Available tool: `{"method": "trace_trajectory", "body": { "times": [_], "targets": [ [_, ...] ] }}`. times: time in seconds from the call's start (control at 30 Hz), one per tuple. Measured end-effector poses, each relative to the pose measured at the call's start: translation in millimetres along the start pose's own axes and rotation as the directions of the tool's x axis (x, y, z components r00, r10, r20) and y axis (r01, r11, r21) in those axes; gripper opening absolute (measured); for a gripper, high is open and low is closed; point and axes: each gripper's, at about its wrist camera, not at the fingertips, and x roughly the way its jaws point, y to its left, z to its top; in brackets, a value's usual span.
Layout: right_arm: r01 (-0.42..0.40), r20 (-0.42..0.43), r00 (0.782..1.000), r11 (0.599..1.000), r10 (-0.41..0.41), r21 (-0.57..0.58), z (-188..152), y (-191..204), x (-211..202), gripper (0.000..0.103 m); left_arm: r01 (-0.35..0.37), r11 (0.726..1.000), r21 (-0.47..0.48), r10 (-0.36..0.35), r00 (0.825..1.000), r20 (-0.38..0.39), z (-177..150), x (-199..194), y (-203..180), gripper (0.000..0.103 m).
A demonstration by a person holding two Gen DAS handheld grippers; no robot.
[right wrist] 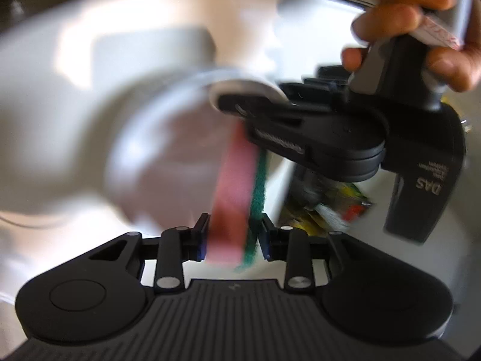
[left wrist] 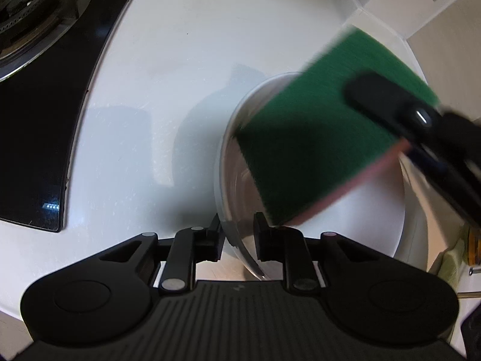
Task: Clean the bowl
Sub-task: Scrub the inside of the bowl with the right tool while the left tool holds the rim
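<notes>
A white bowl [left wrist: 369, 219] with a shiny rim is held tilted above the white counter. My left gripper [left wrist: 238, 237] is shut on the bowl's rim. My right gripper [right wrist: 233, 237] is shut on a sponge [right wrist: 237, 192] with a pink body and a green scouring face. In the left wrist view the sponge [left wrist: 315, 138] lies green side up across the bowl's mouth, with the right gripper's fingers [left wrist: 387, 105] on it. In the right wrist view the bowl [right wrist: 168, 150] is blurred, and the left gripper [right wrist: 315, 129] holds its rim with a hand [right wrist: 421, 24] on the handle.
A black glass hob [left wrist: 39, 114] with a gas burner [left wrist: 27, 15] lies on the left. The white counter [left wrist: 168, 75] spreads between hob and bowl. Beige floor tiles [left wrist: 436, 21] show beyond the counter edge at right. Colourful packaging [right wrist: 339, 207] lies below the left gripper.
</notes>
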Motion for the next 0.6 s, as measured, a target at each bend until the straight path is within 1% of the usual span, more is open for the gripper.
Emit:
{"method": "trace_trajectory", "body": {
  "times": [0.1, 0.2, 0.3, 0.33, 0.4, 0.47, 0.53, 0.6],
  "targets": [
    [-0.003, -0.047, 0.999, 0.999, 0.000, -0.054, -1, 5, 15, 0.026, -0.016, 1.000, 0.020, 0.016, 1.000, 0.012, 0, -1, -3, 0.027],
    [-0.028, -0.061, 0.998, 0.994, 0.022, -0.103, 0, 7, 14, 0.026, -0.033, 0.999, 0.016, 0.032, 0.999, 0.034, 2, -3, -2, 0.027],
    [-0.078, -0.071, 0.995, 0.987, 0.069, -0.139, 0, 11, 11, 0.026, -0.079, 0.997, 0.009, 0.078, 0.993, 0.088, 6, -7, -1, 0.030],
    [-0.111, -0.075, 0.992, 0.983, 0.101, -0.144, -1, 12, 9, 0.026, -0.090, 0.996, 0.005, 0.089, 0.990, 0.105, 8, -8, -1, 0.031],
    [-0.194, -0.079, 0.980, 0.971, 0.184, -0.141, -4, 11, 1, 0.026, -0.118, 0.993, 0.005, 0.116, 0.984, 0.138, 10, -10, -2, 0.031],
    [-0.260, -0.061, 0.965, 0.959, 0.255, -0.115, -7, 5, -9, 0.026, -0.165, 0.986, 0.020, 0.159, 0.971, 0.179, 13, -11, -7, 0.032],
    [-0.335, -0.002, 0.942, 0.941, 0.335, -0.048, -13, -8, -22, 0.026, -0.200, 0.979, 0.036, 0.188, 0.960, 0.206, 18, -11, -12, 0.032],
    [-0.414, 0.078, 0.908, 0.910, 0.411, 0.030, -20, -24, -35, 0.026, -0.194, 0.980, 0.047, 0.181, 0.961, 0.209, 24, -9, -15, 0.036]
  ]
}}
